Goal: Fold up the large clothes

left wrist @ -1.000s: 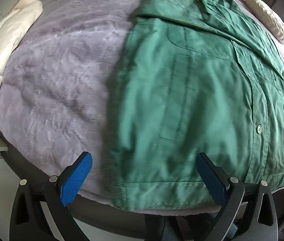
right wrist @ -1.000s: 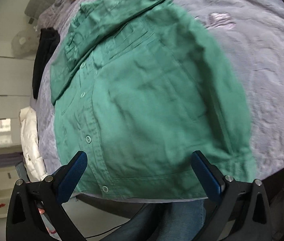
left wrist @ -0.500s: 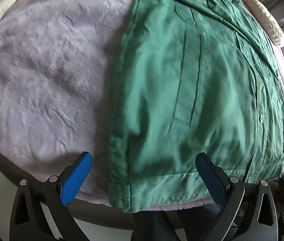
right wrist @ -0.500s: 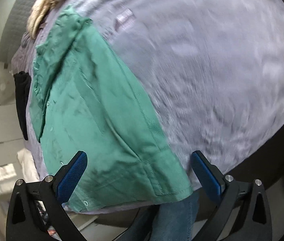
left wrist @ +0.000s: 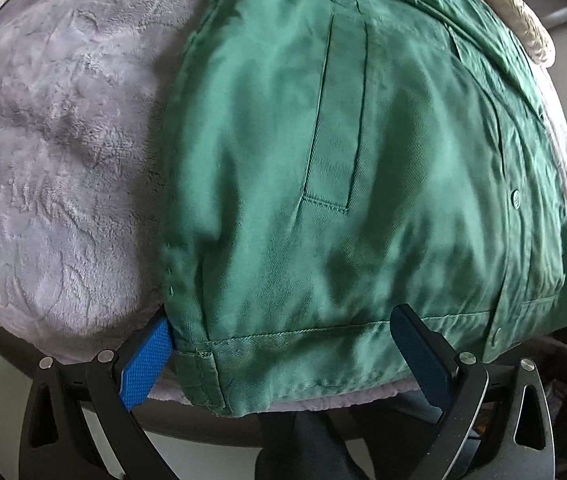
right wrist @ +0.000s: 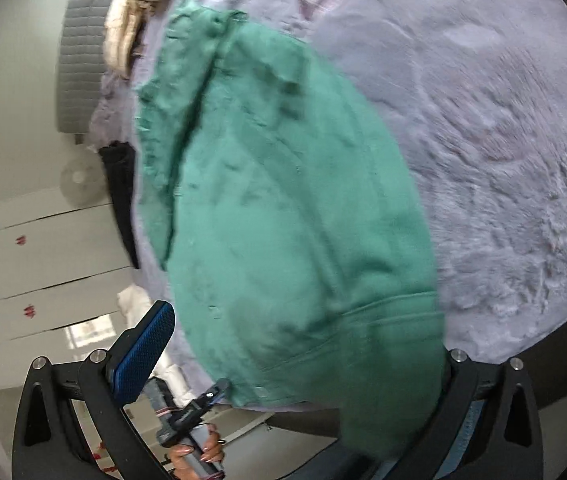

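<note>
Green shirt [left wrist: 363, 160] hem between wide left fingers [left wrist: 145, 364] — right view alone shows hand [right wrist: 199, 454]; right fingers [right wrist: 143, 350] wide too.

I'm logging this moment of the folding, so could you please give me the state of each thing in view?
green shirt: lying on the bed, sides folded in, bottom hem at the bed's edge
left gripper: open, fingers astride the hem
right gripper: open, at the hem corner
grey blanket: spread, rumpled

A home bedroom is shown. A bed is covered by a plush grey blanket [right wrist: 483, 120], with a quilted grey headboard [right wrist: 79, 40] at its far end. White wardrobe doors [right wrist: 43, 264] and a small fan [right wrist: 79, 178] are seen beside the bed.
</note>
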`<act>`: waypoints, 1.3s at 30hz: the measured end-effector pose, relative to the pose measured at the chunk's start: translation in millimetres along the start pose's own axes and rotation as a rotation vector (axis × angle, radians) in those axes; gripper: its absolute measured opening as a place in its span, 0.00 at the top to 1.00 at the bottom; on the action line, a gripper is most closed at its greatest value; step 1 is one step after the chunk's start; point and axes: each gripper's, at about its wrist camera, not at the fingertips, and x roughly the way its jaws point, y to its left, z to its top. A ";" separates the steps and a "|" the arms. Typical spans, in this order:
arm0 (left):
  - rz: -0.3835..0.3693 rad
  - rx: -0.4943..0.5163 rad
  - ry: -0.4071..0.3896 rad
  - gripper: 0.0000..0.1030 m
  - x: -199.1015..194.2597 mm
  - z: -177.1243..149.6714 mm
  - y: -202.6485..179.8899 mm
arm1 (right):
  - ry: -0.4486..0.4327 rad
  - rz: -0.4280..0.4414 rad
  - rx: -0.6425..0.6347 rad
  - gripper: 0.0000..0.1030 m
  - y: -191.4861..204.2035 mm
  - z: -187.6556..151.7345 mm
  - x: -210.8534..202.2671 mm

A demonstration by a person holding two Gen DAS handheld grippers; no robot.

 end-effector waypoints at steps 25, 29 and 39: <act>-0.385 -0.141 -0.266 0.79 -118.1 67.6 -8.3 | 0.021 0.247 -0.062 0.91 75.8 32.1 -14.4; -0.381 -0.201 -0.363 0.79 -144.5 113.7 -1.9 | 0.034 0.309 -0.079 0.91 118.2 80.3 -8.1; -0.341 -0.209 -0.494 0.79 -169.6 225.5 -22.0 | 0.028 0.345 -0.162 0.91 204.6 192.9 24.6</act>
